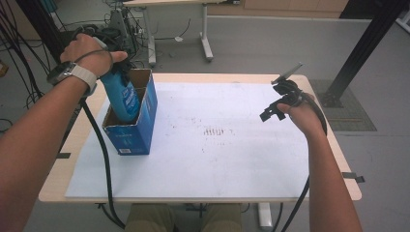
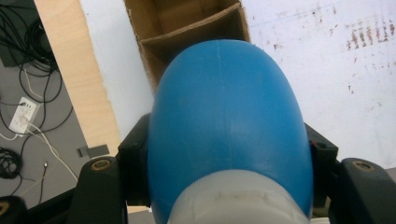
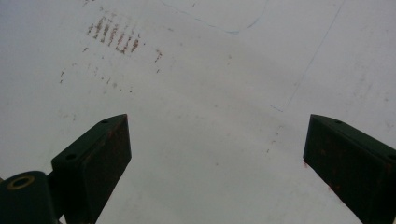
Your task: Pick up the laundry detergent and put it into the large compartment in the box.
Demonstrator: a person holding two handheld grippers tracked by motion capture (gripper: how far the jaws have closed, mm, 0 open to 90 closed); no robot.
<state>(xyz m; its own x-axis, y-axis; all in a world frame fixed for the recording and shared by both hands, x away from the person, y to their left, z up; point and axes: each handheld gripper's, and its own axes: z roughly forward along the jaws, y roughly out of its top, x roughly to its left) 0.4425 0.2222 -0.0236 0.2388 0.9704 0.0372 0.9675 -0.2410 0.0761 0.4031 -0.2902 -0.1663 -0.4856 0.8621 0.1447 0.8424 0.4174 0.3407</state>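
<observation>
The left claw (image 2: 229, 154) is clamped tight on the blue bottle (image 1: 121, 94), which sits tilted and halfway down in the near part of the blue cardboard box (image 1: 138, 130) on the bench (image 1: 232, 145). It looks half done: the bottle must go lower and be let go. The right claw (image 3: 217, 154) is wide apart, holding nothing.

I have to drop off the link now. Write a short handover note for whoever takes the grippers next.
Left gripper: shut on the blue bottle, which stands tilted with its lower end inside the near compartment of the blue cardboard box at the mat's left.
Right gripper: open, nothing between its jaws, held over the white mat at the right.
Done: bottle partly in the box.
Left: probably seat the bottle fully, then release.
</observation>
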